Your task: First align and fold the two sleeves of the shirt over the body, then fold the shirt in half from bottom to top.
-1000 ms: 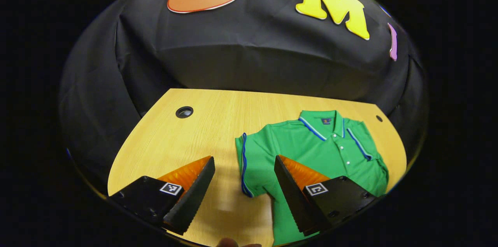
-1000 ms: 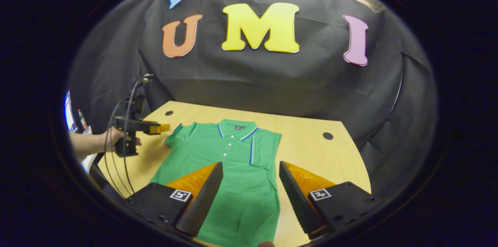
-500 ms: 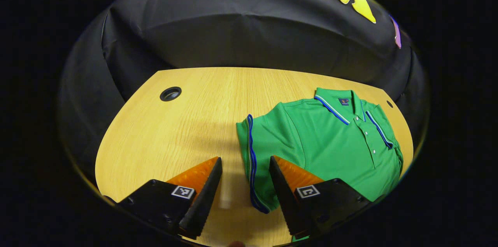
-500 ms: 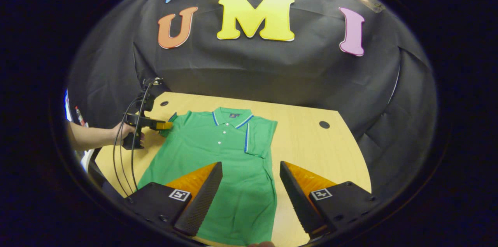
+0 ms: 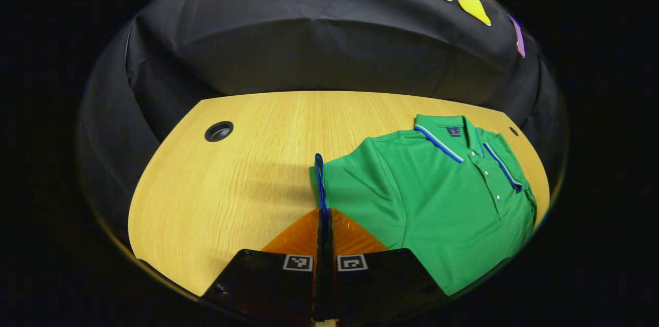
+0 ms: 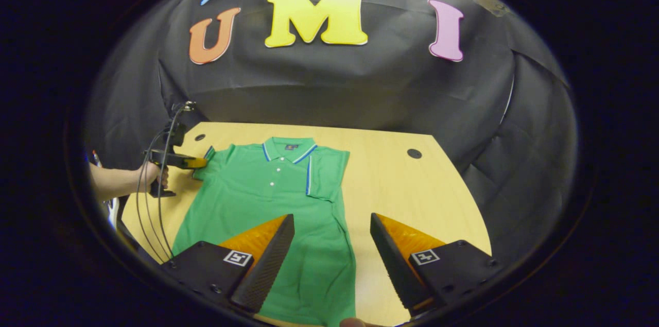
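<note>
In the left gripper view, my left gripper point(image 5: 324, 219) has its fingers pressed together on the blue-striped cuff of the left sleeve point(image 5: 321, 183) of the green polo shirt point(image 5: 437, 198). The cuff stands up on edge between the tips, just above the wooden table point(image 5: 231, 188). The shirt lies face up to the right, its collar point(image 5: 447, 134) toward the far edge, with a small dark neck label inside it too small for me to read. Each finger carries a square black-and-white marker near its base. A round cable hole point(image 5: 219, 131) sits in the tabletop well to the left of the shirt. The black cloth wall point(image 5: 319, 54) rises behind the table.

In the right gripper view, my right gripper point(image 6: 332, 260) hangs with its fingers spread wide, holding nothing, over the lower part of the shirt point(image 6: 267, 213). The right sleeve point(image 6: 327, 172) is already folded over the body, its striped cuff running beside the button placket. Far off at the left, my hand point(image 6: 152, 175) holds the left gripper point(image 6: 198, 163) at the other sleeve, cables trailing down from it. Another cable hole point(image 6: 414, 153) lies in the bare table point(image 6: 412, 203) to the right of the shirt.
</note>
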A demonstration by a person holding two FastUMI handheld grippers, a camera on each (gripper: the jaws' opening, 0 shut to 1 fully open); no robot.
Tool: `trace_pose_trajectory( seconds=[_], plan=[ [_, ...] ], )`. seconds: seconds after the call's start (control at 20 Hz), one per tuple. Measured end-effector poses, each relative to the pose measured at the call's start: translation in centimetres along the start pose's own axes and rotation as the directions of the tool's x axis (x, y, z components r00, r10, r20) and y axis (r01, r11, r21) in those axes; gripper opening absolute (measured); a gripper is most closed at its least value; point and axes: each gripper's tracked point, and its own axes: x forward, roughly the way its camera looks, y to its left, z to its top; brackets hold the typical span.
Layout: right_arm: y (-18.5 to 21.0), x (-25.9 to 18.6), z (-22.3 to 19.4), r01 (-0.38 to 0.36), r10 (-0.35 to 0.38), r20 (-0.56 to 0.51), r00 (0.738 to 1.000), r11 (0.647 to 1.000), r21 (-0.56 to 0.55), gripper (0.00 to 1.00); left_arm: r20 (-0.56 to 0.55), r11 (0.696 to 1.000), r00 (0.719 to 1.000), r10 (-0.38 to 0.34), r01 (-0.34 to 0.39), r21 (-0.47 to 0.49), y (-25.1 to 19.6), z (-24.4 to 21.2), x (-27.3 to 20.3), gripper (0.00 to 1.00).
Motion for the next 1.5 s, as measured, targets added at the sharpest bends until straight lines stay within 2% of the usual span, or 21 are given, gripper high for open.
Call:
trace_pose_trajectory(
  seconds=[0.2, 0.45, 0.7, 0.85, 0.95, 1.0, 1.15, 1.3, 1.35, 1.5],
  plan=[
    [-0.7, -0.1, 0.7, 0.014, -0.014, 0.021, 1.0, 0.999, 0.03, 0.94, 0.047, 0.999, 0.999, -0.014, 0.013, 0.029, -1.0, 2.7, -1.3, 0.03],
    [-1.0, -0.9, 1.5, 0.008, -0.011, 0.055, 0.998, 0.999, 0.046, 0.94, 0.1, 0.999, 0.994, -0.048, 0.049, -0.007, -4.3, 6.3, -3.4, 0.03],
    [-2.4, -2.0, 1.9, 0.025, -0.031, 0.086, 0.996, 0.997, 0.071, 0.95, 0.074, 0.995, 0.992, -0.103, 0.103, 0.002, -10.0, 6.5, -2.5, 0.03],
    [-3.4, -2.4, 1.4, 0.038, -0.046, 0.085, 0.995, 0.995, 0.089, 0.94, 0.041, 0.998, 0.997, -0.064, 0.064, -0.001, -11.9, 5.8, -1.0, 0.04],
    [-3.8, -2.6, 1.2, 0.041, -0.049, 0.084, 0.995, 0.994, 0.097, 0.95, 0.036, 0.998, 0.997, -0.061, 0.062, -0.023, -13.1, 5.7, -1.0, 0.13],
    [-3.9, -2.6, 1.1, 0.041, -0.049, 0.083, 0.995, 0.994, 0.098, 0.95, 0.044, 0.997, 0.997, -0.068, 0.069, -0.031, -13.7, 5.7, -1.5, 0.22],
    [-3.7, -2.7, 1.0, 0.026, -0.034, 0.087, 0.996, 0.995, 0.093, 0.96, 0.072, 0.998, 0.995, -0.067, 0.068, -0.013, -14.1, 6.1, -3.6, 1.0],
    [-2.7, -2.5, 1.6, -0.015, 0.007, 0.102, 0.995, 0.997, 0.082, 0.94, 0.099, 0.999, 0.994, -0.052, 0.052, -0.006, -13.8, 6.2, -6.7, 1.0],
    [-2.2, -2.3, 1.7, -0.04, 0.033, 0.105, 0.994, 0.997, 0.068, 0.96, 0.111, 0.999, 0.993, -0.043, 0.044, -0.001, -13.5, 6.1, -8.2, 1.0],
    [-0.8, -2.0, 1.9, -0.12, 0.12, 0.114, 0.986, 0.993, -0.013, 0.94, 0.137, 0.999, 0.99, -0.038, 0.037, 0.01, -13.3, 4.6, -12.8, 1.0]
  ],
)
